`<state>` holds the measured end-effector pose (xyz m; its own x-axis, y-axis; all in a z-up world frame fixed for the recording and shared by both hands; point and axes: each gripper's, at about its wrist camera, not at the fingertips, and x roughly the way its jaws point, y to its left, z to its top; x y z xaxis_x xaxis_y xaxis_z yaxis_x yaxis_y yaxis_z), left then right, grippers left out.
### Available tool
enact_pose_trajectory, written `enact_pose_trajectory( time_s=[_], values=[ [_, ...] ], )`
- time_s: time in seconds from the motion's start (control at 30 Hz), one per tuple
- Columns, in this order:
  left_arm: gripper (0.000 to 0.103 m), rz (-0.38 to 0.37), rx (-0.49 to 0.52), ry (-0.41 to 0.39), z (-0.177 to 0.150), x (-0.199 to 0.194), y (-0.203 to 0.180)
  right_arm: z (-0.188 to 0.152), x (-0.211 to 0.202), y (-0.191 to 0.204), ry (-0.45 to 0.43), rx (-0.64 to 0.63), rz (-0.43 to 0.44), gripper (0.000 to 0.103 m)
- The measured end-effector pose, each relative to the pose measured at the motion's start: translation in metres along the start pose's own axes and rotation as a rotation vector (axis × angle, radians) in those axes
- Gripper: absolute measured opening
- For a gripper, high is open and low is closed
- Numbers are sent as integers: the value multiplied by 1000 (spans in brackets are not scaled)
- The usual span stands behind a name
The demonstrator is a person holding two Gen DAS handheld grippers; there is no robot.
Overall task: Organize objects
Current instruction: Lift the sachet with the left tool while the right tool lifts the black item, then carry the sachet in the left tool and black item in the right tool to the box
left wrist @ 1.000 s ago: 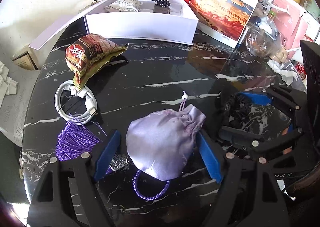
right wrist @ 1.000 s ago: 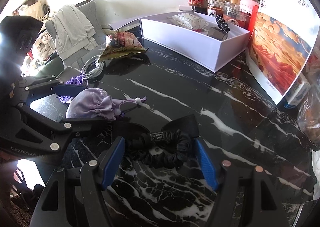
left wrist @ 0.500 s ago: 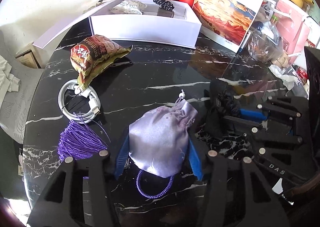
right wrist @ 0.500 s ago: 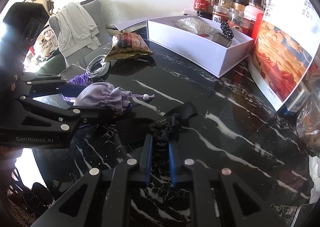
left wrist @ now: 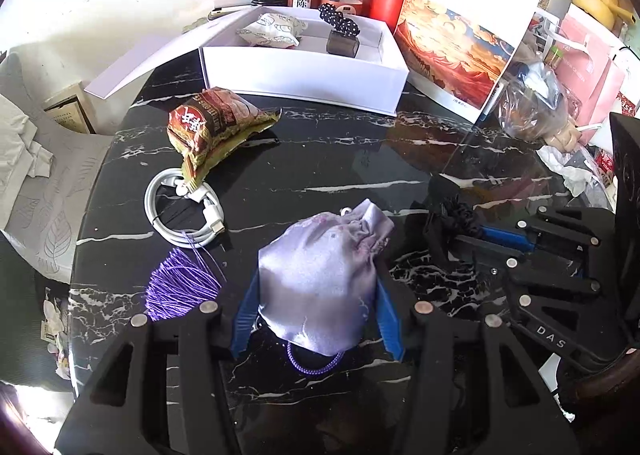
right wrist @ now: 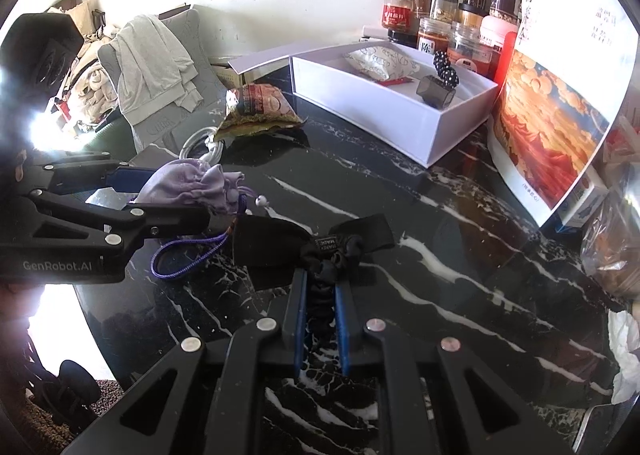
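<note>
**Both grippers clamped on soft goods over the marble table**

At the left of the black, white-veined marble table (left wrist: 320, 159), a fringe of thin purple threads (left wrist: 180, 287) is seen beside a coiled white cable (left wrist: 180, 211), with a crinkled foil snack packet (left wrist: 216, 127) resting on the coil's far edge. The left gripper (left wrist: 316, 311) is pressed against both sides of a glossy lilac satin pouch (left wrist: 320, 267), whose gathered neck points away from the camera and whose braided purple cord (left wrist: 316, 365) loops out beneath it. Further right, the right gripper (right wrist: 320, 315) is closed tightly on a ruffled black fabric scrunchie (right wrist: 332, 255); its flat bow tails and a small woven label are spread ahead of the blue pads.

Behind, a rigid white cardboard box (left wrist: 300, 71) stands open, a patterned cloth sachet (left wrist: 272, 33) and a beaded black item (left wrist: 340, 21) lying inside.

Only in the right wrist view are the pouch's white cord bead (right wrist: 262, 199) and a chair draped with pale clothing (right wrist: 156, 63) shown. Only in the left wrist view are the purple threads and a pink bag (left wrist: 588, 75) at far right visible.
</note>
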<state>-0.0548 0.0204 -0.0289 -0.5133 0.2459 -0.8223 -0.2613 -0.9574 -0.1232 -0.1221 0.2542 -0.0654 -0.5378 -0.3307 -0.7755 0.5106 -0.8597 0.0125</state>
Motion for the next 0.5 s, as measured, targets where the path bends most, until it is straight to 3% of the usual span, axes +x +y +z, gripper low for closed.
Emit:
enact_pose_trajectory(
  time_s=[0.5],
  values=[
    [50, 45, 6, -61, 34, -58, -3, 35, -47, 4, -90, -39, -17, 12]
  ],
)
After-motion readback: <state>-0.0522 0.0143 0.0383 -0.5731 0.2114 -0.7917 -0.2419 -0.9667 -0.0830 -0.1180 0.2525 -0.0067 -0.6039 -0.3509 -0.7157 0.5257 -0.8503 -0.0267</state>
